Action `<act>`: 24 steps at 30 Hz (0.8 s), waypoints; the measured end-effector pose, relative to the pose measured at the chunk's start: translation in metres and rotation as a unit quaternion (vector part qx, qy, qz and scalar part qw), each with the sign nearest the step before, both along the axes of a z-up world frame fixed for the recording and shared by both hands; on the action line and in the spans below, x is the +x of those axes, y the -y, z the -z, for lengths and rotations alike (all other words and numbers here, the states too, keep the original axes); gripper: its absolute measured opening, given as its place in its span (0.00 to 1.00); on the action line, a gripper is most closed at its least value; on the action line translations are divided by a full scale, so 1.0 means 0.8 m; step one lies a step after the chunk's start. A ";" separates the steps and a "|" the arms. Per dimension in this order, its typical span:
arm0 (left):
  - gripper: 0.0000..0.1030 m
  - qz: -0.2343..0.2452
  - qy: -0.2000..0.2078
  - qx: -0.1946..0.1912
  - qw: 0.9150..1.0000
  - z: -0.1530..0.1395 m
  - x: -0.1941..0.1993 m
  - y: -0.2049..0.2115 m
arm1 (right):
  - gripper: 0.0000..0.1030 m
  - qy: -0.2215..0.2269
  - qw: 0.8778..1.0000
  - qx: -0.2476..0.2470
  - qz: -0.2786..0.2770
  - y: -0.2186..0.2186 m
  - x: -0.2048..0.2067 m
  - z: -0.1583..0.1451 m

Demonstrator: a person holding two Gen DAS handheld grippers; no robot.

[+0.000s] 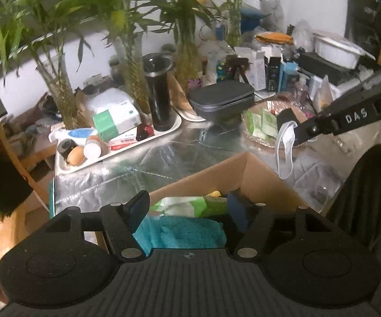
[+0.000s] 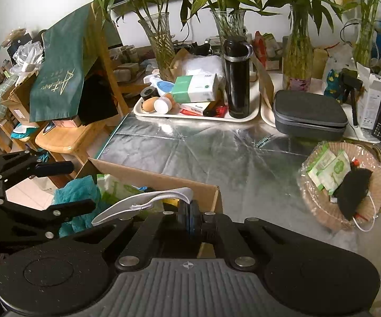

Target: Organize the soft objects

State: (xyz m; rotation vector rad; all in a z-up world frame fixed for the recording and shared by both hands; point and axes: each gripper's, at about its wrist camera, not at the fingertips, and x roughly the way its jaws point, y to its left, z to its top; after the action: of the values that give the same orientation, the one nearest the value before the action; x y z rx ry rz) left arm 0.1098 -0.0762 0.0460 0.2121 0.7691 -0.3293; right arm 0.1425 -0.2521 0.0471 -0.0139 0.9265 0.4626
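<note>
The right gripper point(image 2: 190, 218), jaws clamped on a white fabric face mask point(image 2: 148, 203), is hanging it just above the open brown cardboard box point(image 2: 164, 178). Risk here: the mask is dangling by one edge, so an early release could be draping it over the box wall or dropping it outside. The left gripper point(image 1: 185, 211) is hovering over the box, jaws apart with nothing between them. Inside are lying a teal fluffy towel point(image 1: 180, 231) and a green-and-white soft packet point(image 1: 187, 206). Well apart, the round woven basket point(image 2: 319, 211) is holding green sachets and a black mask point(image 2: 352, 192).
</note>
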 end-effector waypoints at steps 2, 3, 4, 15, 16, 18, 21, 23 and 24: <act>0.63 -0.008 0.000 -0.009 1.000 -0.002 -0.003 -0.009 | 0.03 0.000 1.000 -0.001 0.000 -0.001 0.000 0.001; 0.63 -0.013 0.001 -0.015 1.000 -0.004 -0.005 -0.015 | 0.03 0.000 1.000 -0.001 0.000 -0.001 0.000 0.001; 0.63 -0.017 0.001 -0.019 1.000 -0.004 -0.006 -0.020 | 0.03 -0.002 1.000 -0.002 0.001 -0.001 0.001 0.003; 0.63 -0.065 0.005 -0.017 0.998 -0.007 -0.021 -0.054 | 0.03 -0.015 1.000 0.021 0.016 -0.013 0.016 0.011; 0.63 -0.066 0.006 -0.017 0.998 -0.007 -0.022 -0.056 | 0.03 -0.016 0.999 0.024 0.015 -0.016 0.018 0.011; 0.63 -0.070 0.004 -0.018 0.997 -0.005 -0.022 -0.060 | 0.03 -0.016 0.999 0.027 0.014 -0.023 0.023 0.010; 0.63 -0.076 -0.002 -0.026 0.997 -0.004 -0.021 -0.064 | 0.03 -0.020 0.999 0.025 0.018 -0.033 0.033 0.017; 0.63 -0.079 -0.003 -0.028 0.996 -0.004 -0.021 -0.067 | 0.03 -0.032 0.999 0.021 0.021 -0.039 0.040 0.031; 0.63 -0.080 -0.003 -0.028 0.996 -0.003 -0.021 -0.069 | 0.05 -0.040 0.999 0.018 0.024 -0.042 0.045 0.040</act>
State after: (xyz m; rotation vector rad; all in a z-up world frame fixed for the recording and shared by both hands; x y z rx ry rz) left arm 0.0928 -0.0211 0.0484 0.0960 0.7766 -0.1993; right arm 0.1781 -0.2189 0.0152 0.0596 0.9939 0.4374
